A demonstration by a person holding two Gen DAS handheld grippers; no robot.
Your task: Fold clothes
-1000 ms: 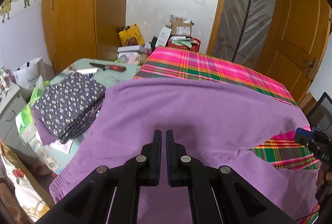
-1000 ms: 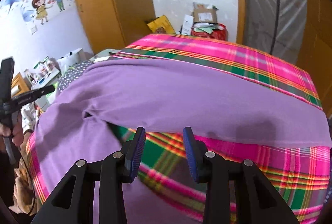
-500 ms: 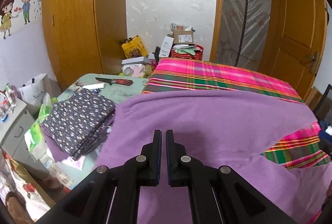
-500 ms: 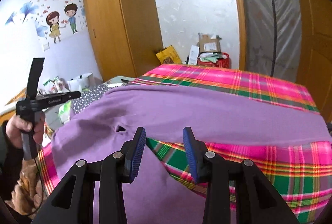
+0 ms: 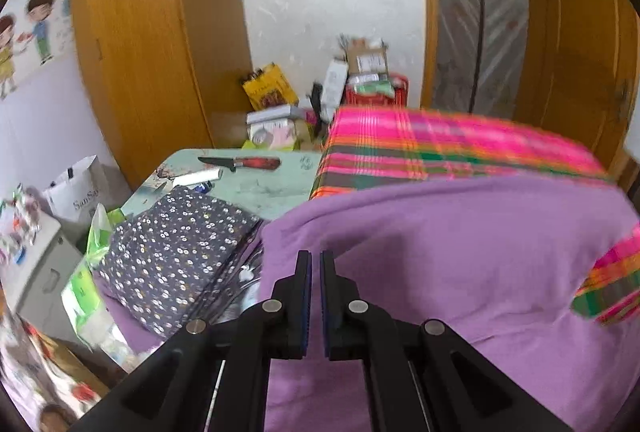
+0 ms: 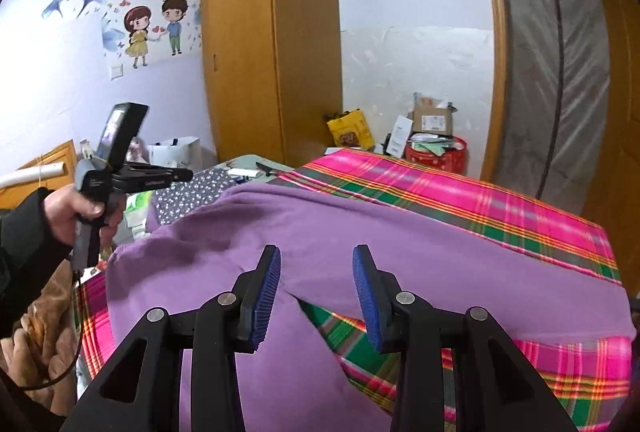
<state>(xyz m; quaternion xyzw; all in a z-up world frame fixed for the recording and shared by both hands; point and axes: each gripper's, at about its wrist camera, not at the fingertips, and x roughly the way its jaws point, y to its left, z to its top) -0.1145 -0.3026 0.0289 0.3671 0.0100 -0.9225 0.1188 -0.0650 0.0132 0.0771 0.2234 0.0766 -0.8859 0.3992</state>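
Across the near half of the bed, which is covered by a pink, green and orange plaid blanket, lies the purple garment, spread flat and reaching the bed's near and left edges. A slit between two of its parts exposes a wedge of plaid at the near edge. Left tongs: jaws closed, nothing visible between the pads, raised above the garment's left part. In the right wrist view the same tool appears at the left, held in a hand with a dark sleeve, clear of the cloth. Right tongs: jaws open, blue pads apart and empty, poised above the garment near the slit. Beside the bed's left edge stands a pale green table carrying a folded stack of dark floral fabric at its near end, a purple piece beneath that stack, and a red-handled knife at its far end. Beyond the bed's far edge: a wooden wardrobe, boxes and a red basket against the wall.
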